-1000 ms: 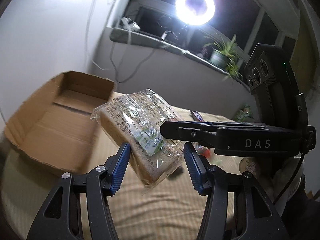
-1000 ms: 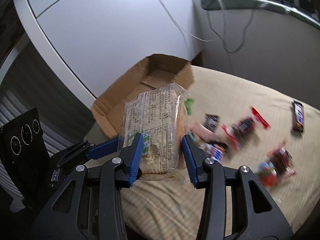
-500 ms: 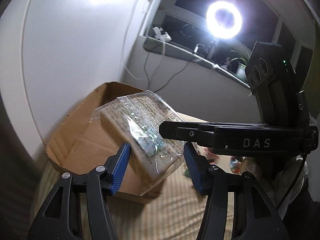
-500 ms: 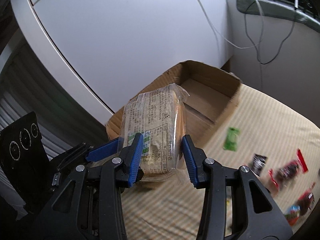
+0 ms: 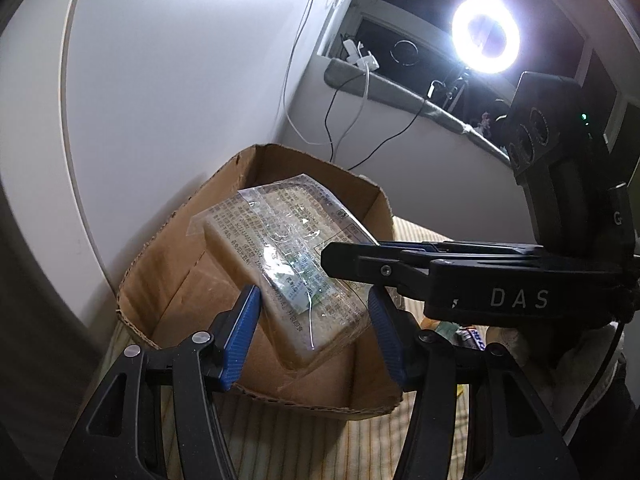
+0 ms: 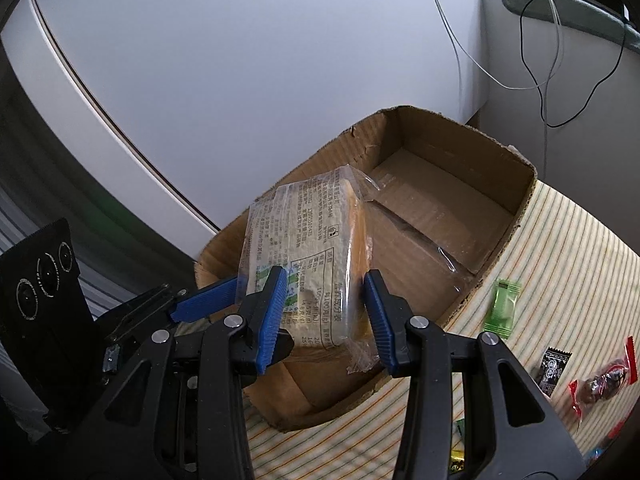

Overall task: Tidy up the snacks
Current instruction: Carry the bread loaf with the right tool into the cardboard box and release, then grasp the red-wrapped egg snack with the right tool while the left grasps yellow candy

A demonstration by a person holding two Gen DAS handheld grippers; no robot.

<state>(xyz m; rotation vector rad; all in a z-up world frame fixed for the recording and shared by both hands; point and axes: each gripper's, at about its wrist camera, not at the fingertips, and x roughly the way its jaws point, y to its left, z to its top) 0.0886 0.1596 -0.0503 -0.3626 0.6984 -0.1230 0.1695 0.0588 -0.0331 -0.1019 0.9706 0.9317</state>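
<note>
Snack in hand: you have a clear-plastic-wrapped block of pale brown sliced bread [image 6: 316, 256], with dense dark print and a green-and-white label on the wrapper face.
Wrapper: the film is glossy and creased, and its sealed ends stick out past the loaf as loose flaps.
Your right gripper [image 6: 324, 312]: its blue ribbed fingers press both sides of the loaf's near end, so it is clamped on the bread.
Your left gripper [image 5: 314, 330]: its blue fingers sit on either side of the loaf's lower corner in the left wrist view; the left finger looks just clear of the wrap, and you cannot tell from these views whether the right one touches, so its grip is unclear.
Pose: the loaf is tilted, its far end raised towards the wall.
Place: the bread hangs above the near end of the open brown corrugated cardboard box [image 6: 516, 176], not resting on its floor.
Box: it stands on the beige striped cloth surface [image 6: 560, 248], against the white wall panel [image 6: 240, 60]; a strip of clear tape runs along its bottom seam.
Other snacks: a small green sachet [image 6: 502, 308] lies on the cloth just beside the box's right wall; further right are a small black packet [image 6: 554, 368] and a red-wrapped sweet [image 6: 600, 384], apart from each other.
Background: a bright ring light [image 5: 486, 34] shines above the grey window ledge [image 5: 400, 90], with cables hanging from it.
</note>
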